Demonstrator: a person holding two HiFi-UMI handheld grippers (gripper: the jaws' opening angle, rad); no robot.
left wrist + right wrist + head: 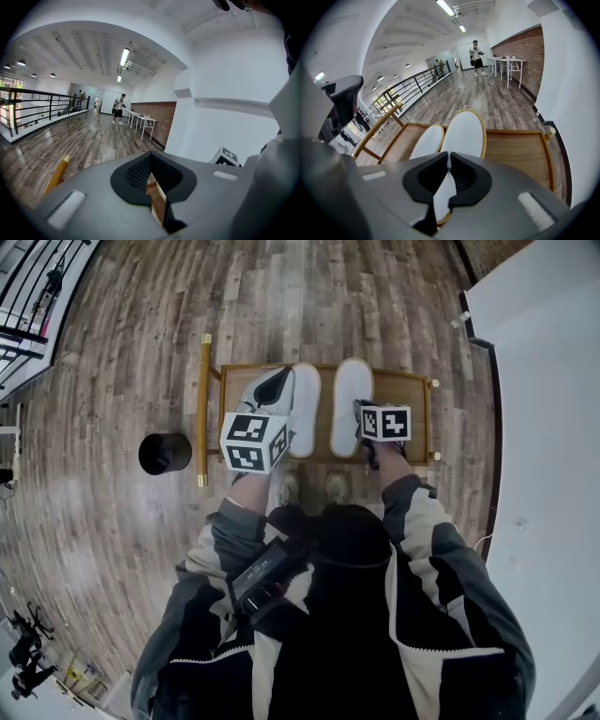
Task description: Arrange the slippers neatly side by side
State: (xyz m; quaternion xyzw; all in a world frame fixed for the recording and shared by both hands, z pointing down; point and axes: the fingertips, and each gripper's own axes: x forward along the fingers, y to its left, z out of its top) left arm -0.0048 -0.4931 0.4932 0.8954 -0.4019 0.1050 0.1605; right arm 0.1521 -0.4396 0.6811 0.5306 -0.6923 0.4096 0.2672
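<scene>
Two white slippers lie side by side on a low wooden rack [403,395]: the left slipper [307,418] and the right slipper [350,399]. My left gripper [278,382] hovers over the left slipper's near end. In the left gripper view its jaws [151,154] are shut with nothing between them, and only the rack's wood shows past them. My right gripper [362,413] sits at the right slipper's near edge. Its jaws [449,153] are shut and empty. The right slipper [464,133] and the left slipper [426,143] stretch away beyond them on the rack [515,150].
A black round bin [165,453] stands on the wood floor left of the rack, beside a gold post [203,409]. A white wall [544,381] runs along the right. The person's feet [314,488] are just before the rack. A railing [28,315] is far left.
</scene>
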